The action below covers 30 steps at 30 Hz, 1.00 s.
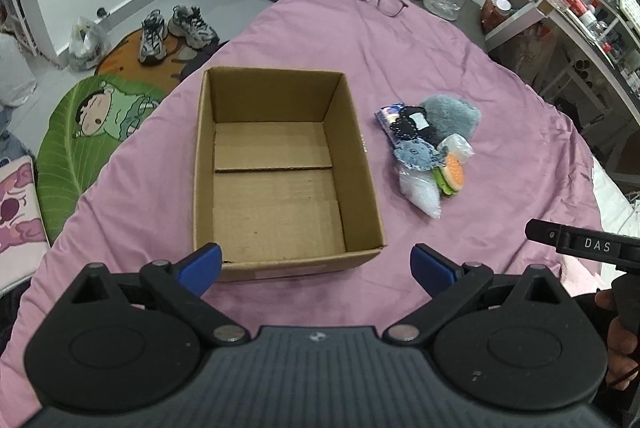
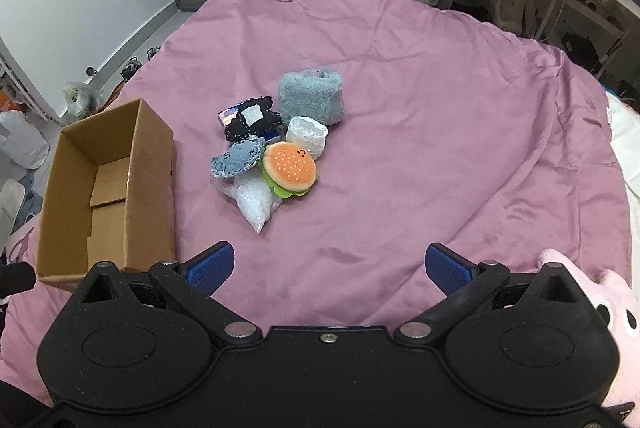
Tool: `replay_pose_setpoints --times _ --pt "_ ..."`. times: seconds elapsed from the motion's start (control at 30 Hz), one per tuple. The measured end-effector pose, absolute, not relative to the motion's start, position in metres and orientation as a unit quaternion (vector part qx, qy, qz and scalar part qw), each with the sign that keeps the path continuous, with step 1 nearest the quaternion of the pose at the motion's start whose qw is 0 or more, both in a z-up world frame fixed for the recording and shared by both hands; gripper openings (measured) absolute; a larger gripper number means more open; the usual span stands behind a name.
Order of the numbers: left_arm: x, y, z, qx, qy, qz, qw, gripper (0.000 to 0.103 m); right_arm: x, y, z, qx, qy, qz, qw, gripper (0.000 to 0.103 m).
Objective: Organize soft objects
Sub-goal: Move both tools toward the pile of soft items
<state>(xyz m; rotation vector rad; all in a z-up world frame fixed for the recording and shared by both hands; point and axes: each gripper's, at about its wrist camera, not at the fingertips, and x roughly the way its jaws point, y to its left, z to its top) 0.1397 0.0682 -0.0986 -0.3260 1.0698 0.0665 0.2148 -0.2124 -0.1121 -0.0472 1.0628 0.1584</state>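
I log both tongs, left (image 1: 316, 266) and right (image 2: 330, 268), wide open and empty; cardboard box (image 1: 280, 164) empty, soft-toy pile (image 2: 276, 152) just beside it on the bed (image 2: 420, 148).

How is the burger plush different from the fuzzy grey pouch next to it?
The burger plush is orange with green trim, round and flat; the fuzzy grey pouch is plain blue-grey, boxy and shaggy. The burger lies nearer the camera and looks smaller; the pouch sits at the pile's far side. Both lie on the pink bedspread, outside the box.
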Motion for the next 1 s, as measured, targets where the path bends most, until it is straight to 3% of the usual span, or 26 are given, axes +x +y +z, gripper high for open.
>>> replay_pose_setpoints --times 0.43,0.63,0.87,1.0 --pt "0.171 0.069 -0.098 -0.167 0.512 0.0 0.842 0.1 0.244 -0.215 -0.127 -0.013 0.532 0.084 0.843 0.101" --pt "0.195 0.048 -0.092 -0.163 0.507 -0.035 0.846 0.09 0.255 -0.223 -0.129 0.004 0.533 0.091 0.841 0.091" --pt "0.218 0.025 -0.089 -0.162 0.506 -0.067 0.845 0.077 0.269 -0.237 -0.135 0.035 0.544 0.1 0.832 0.068" --pt "0.234 0.013 -0.09 -0.161 0.509 -0.079 0.842 0.072 0.276 -0.242 -0.14 0.047 0.55 0.105 0.827 0.067"
